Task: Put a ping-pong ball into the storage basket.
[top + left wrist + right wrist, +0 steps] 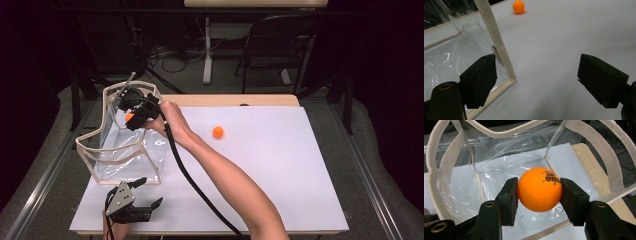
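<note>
My right claw (539,191) holds an orange ball (539,189) over the mouth of a clear bag (131,155); my left claw (137,200) waits with its jaws wide apart at the bag's near corner.

The held ball sits pinched across its middle between both pads, above the bag's open top at the left of the desk (280,170). I judge it light, hollow, rigid and smooth, so it would roll or squirt free under an off-centre squeeze; the widest girth is the place to grip. The bag looks like soft, glossy film with a stiffer cloth-taped rim (496,42), which is its best hold. A second ball (218,132) lies loose on the desk, well apart. Glare on the film blurs the bag's floor, and the print on the held ball is too small to read.
</note>
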Tool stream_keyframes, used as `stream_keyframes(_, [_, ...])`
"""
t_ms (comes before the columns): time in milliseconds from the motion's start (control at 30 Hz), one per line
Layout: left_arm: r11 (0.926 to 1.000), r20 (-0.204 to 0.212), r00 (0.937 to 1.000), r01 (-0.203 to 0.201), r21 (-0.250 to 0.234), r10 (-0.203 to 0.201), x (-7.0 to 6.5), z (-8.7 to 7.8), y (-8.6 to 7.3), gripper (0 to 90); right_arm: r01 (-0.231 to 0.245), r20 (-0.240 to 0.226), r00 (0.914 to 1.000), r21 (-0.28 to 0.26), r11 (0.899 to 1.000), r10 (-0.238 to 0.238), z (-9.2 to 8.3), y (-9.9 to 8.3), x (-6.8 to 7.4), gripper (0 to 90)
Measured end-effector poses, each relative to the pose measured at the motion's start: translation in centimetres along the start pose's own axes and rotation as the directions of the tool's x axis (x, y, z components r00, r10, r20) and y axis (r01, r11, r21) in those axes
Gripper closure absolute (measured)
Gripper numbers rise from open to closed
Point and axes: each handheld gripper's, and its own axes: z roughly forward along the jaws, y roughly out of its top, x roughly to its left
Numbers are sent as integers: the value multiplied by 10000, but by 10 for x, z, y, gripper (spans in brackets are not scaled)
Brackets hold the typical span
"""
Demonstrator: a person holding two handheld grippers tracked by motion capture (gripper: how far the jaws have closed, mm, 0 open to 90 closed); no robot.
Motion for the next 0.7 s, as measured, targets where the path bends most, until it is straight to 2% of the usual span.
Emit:
stream_keyframes(133, [10000,-7,10000,-35,-26,35,1,0,0,161,-12,-31,10000,-71,10000,12,-1,0,1,453])
stream_keyframes(167, [10000,-1,10000,-32,-17,32,1,0,0,161,-35,8,10000,-89,10000,35,-3,-1,1,405])
stream_keyframes(300, [10000,2,10000,-32,-25,32,1,0,0,161,-251,3,9997,-377,9990,251,-10,-5,-2,338])
stream_keyframes(367, [10000,5,10000,-24,-33,24,1,-1,0,161,-293,5,9996,-444,9986,294,-13,-6,-3,332])
stream_keyframes(533, [10000,-4,10000,-36,-16,36,0,0,0,161,-534,37,9985,-1001,9935,541,-34,-15,-12,304])
stream_keyframes(633, [10000,-20,10000,-69,-19,69,-1,0,1,161,-617,19,9981,-1102,9920,623,-41,-20,-15,280])
stream_keyframes(700, [10000,-10,10000,-57,-24,57,0,0,1,161,-708,56,9974,-1271,9894,721,-51,-29,-20,256])
